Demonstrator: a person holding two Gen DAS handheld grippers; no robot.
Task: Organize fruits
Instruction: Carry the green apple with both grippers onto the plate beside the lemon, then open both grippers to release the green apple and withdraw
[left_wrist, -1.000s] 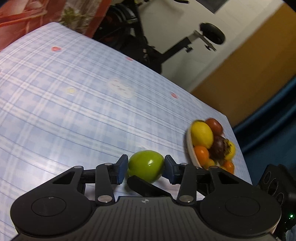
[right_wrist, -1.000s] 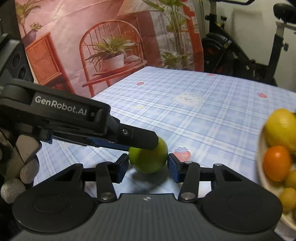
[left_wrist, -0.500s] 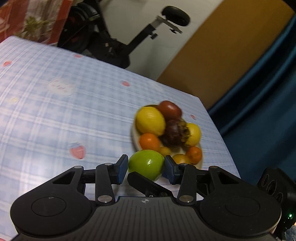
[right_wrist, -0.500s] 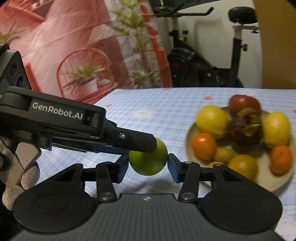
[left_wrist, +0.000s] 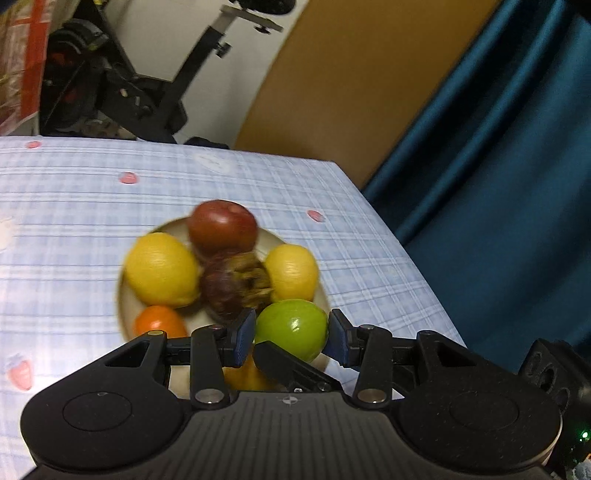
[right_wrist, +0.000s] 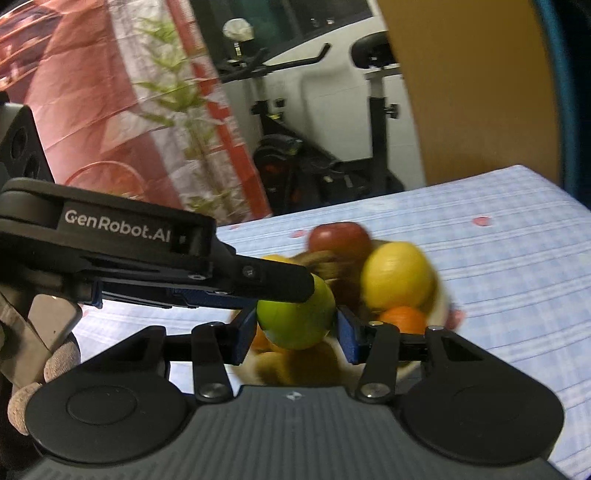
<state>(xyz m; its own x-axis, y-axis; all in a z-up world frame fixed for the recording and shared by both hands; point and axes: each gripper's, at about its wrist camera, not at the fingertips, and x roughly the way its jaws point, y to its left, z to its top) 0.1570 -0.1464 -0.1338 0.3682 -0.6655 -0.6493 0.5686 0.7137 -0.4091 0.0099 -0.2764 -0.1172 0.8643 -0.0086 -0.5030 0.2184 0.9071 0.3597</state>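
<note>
Left wrist — green fruit glossy, round | both grippers' fingers clamp it

- The left gripper has its blue pads pressed on either side of a green fruit, held above the near edge of a plate
- A black finger of the right gripper touches the green fruit from below
- On the plate lie two yellow lemons, a dark red fruit, a brownish purple fruit and an orange one
- The plate sits on a blue checked tablecloth; an exercise bike stands behind
</note>
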